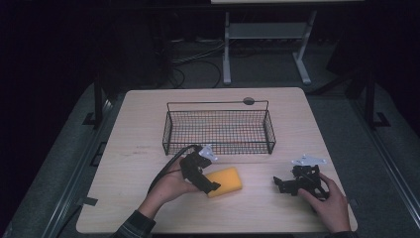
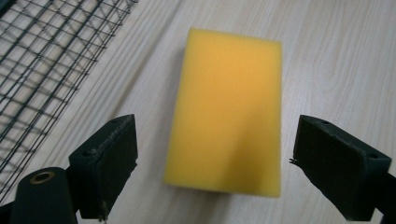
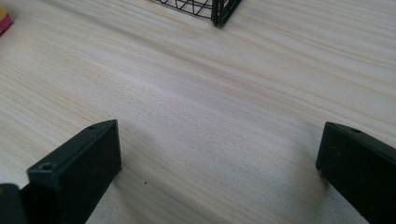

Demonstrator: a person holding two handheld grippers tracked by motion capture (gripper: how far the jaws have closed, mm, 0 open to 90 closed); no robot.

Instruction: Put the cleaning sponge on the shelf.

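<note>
On the pale wood surface (image 1: 148, 198) lies a yellow sponge (image 1: 225, 181), flat, near the front edge and a little left of centre. Behind it stands a black wire basket (image 1: 218, 130), rectangular, with a raised handle bar along its far side; the basket and the sponge are apart, with bare wood between them.

Left gripper (image 1: 200, 173): held in the person's left hand (image 1: 168, 187), tilted down toward the near-left end of the sponge. From the left gripper view, the jaws stand spread wide, one on each side of the sponge (image 2: 229, 112), with a clear gap at either side. No pad touches the sponge. The basket mesh (image 2: 42, 60) shows at the upper left of that view.

Right gripper (image 1: 297, 182): held in the person's right hand (image 1: 327, 203) at the front right of the surface, well apart from the sponge. From the right gripper view, its jaws are likewise spread wide, with bare wood (image 3: 210, 116) between them and nothing held. A corner of the basket (image 3: 219, 9) shows at the top of that view, and an edge of the sponge (image 3: 4, 18), yellow over a reddish underside, at the far upper left.

A cable (image 1: 166, 166) trails from the left gripper toward the person. Beyond the surface, the floor is dark, with a white stand (image 1: 267, 39) at the back.
</note>
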